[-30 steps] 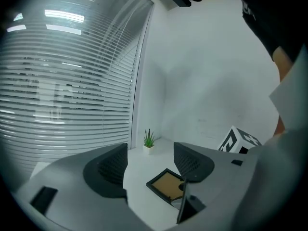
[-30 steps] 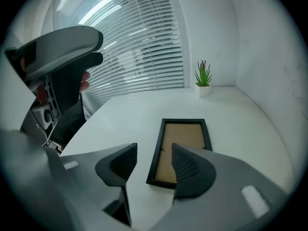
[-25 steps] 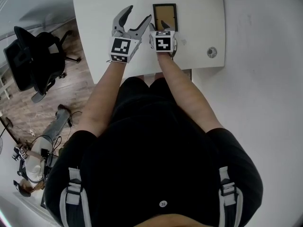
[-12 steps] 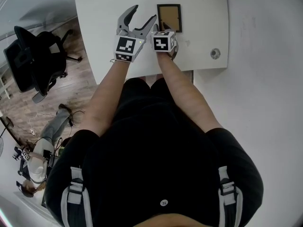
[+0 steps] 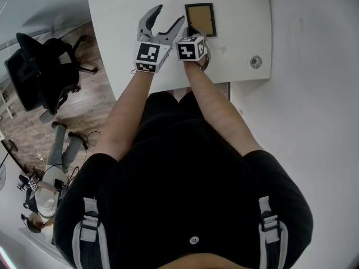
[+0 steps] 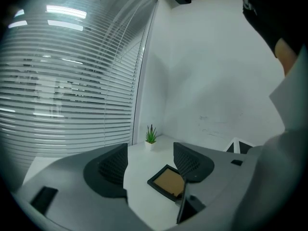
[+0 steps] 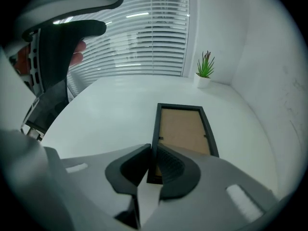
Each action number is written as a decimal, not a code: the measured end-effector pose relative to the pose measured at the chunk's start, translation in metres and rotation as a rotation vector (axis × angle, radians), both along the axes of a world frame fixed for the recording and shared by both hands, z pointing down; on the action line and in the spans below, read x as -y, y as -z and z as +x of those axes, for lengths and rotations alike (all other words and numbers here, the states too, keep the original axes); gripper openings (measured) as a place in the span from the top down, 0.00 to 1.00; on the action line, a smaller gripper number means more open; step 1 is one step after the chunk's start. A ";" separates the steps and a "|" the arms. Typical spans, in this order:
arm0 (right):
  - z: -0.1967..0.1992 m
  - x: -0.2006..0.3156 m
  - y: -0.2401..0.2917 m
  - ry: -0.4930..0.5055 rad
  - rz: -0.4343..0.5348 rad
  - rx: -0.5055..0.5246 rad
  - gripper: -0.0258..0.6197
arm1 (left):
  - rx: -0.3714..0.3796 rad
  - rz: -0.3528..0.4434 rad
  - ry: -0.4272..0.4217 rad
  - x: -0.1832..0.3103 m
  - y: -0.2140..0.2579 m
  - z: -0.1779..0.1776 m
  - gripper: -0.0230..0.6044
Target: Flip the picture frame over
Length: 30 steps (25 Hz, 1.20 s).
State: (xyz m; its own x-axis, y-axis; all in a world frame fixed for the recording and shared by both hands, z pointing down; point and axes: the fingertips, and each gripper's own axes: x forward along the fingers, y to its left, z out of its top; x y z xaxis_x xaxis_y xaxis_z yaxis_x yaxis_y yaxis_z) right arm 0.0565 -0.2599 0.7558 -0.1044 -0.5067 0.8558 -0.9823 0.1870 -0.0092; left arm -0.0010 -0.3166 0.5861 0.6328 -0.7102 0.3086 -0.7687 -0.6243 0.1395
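So: white table (image 5: 235,38), picture frame (image 5: 199,19) lying flat on it, brown panel up, towards the far edge. Right gripper (image 7: 153,150) jaws have just been closing and pinch the frame's near-left rail by the corner. Left gripper (image 6: 150,160) spread, empty, just beside the frame. Risk: that thin off-centre bite lets the frame swing or slip out mid-flip.

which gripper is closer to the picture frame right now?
Right. The right gripper has just been closing, jaws on the picture frame at its near left edge. The left gripper stands open beside its left side, gripping nothing.
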 end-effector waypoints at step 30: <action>-0.011 0.001 0.104 0.049 0.111 0.288 0.88 | -0.006 0.118 0.022 -0.029 0.070 -0.014 0.53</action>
